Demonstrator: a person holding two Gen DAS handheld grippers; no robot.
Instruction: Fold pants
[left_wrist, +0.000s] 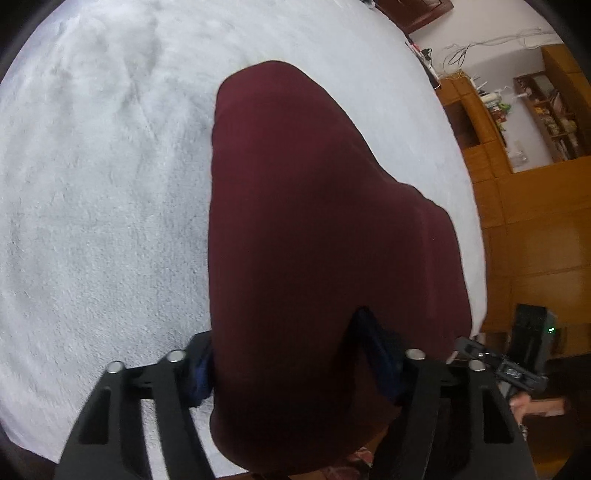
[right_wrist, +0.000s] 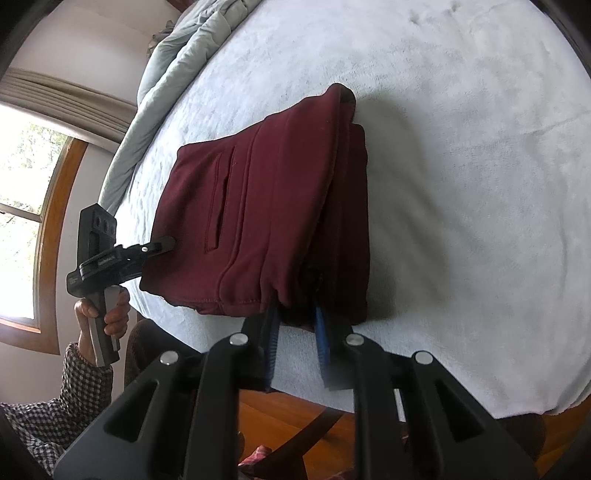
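Observation:
The maroon pants (right_wrist: 266, 214) lie folded in a thick stack on the white bed cover (right_wrist: 461, 184), near its front edge. In the left wrist view the pants (left_wrist: 314, 221) fill the middle and drape over and between my left gripper (left_wrist: 291, 354) fingers, whose jaws stand wide apart around the cloth. In the right wrist view my right gripper (right_wrist: 295, 314) has its blue-padded fingers (right_wrist: 271, 332) pinched on the near edge of the stack. The left gripper (right_wrist: 159, 247) also shows there, its tip at the stack's left corner.
A crumpled pale blue blanket (right_wrist: 177, 55) lies at the far left of the bed. A window (right_wrist: 22, 192) is on the left wall. Wooden shelves (left_wrist: 517, 122) stand beyond the bed's right side. The wooden floor (right_wrist: 295, 424) lies below the bed edge.

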